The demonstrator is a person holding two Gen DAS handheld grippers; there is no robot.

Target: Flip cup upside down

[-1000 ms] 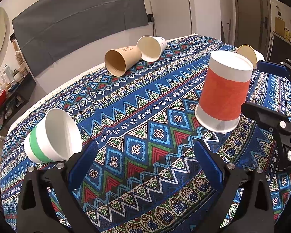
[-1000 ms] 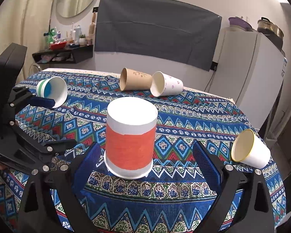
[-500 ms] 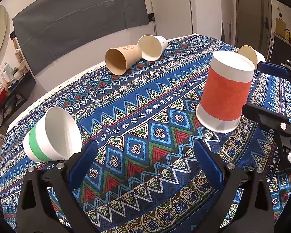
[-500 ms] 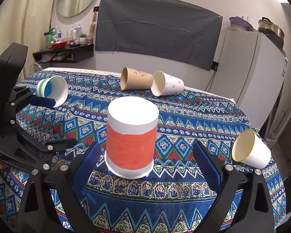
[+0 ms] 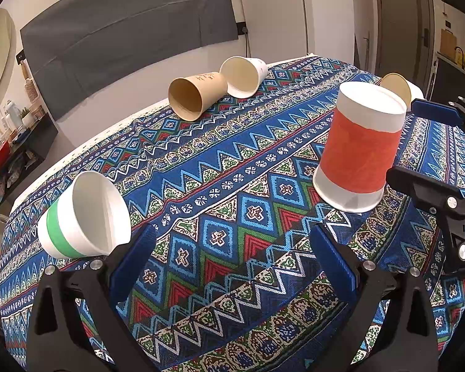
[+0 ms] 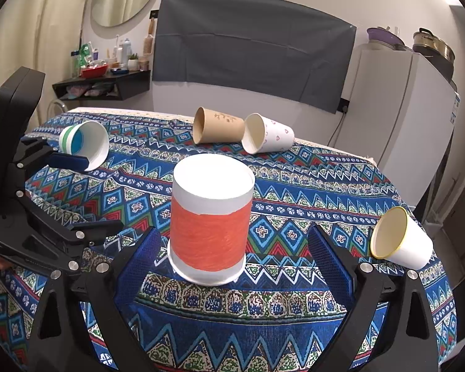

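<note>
Nothing moved | orange cup [image 6: 210,220] inverted | both grippers' fingers [image 6: 136,266] spread, empty | no legible writing

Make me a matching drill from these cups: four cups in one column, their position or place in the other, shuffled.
Cups:
1. orange cup
2. green-striped cup
3. brown cup
4. yellow-rimmed cup

States:
A. on its side, beside the heart-print cup
B. on its side, near the table's right edge
C. upside down, mouth on the cloth
D. on its side, next to the left gripper

Pairs: 1-C, 2-D, 3-A, 4-B
</note>
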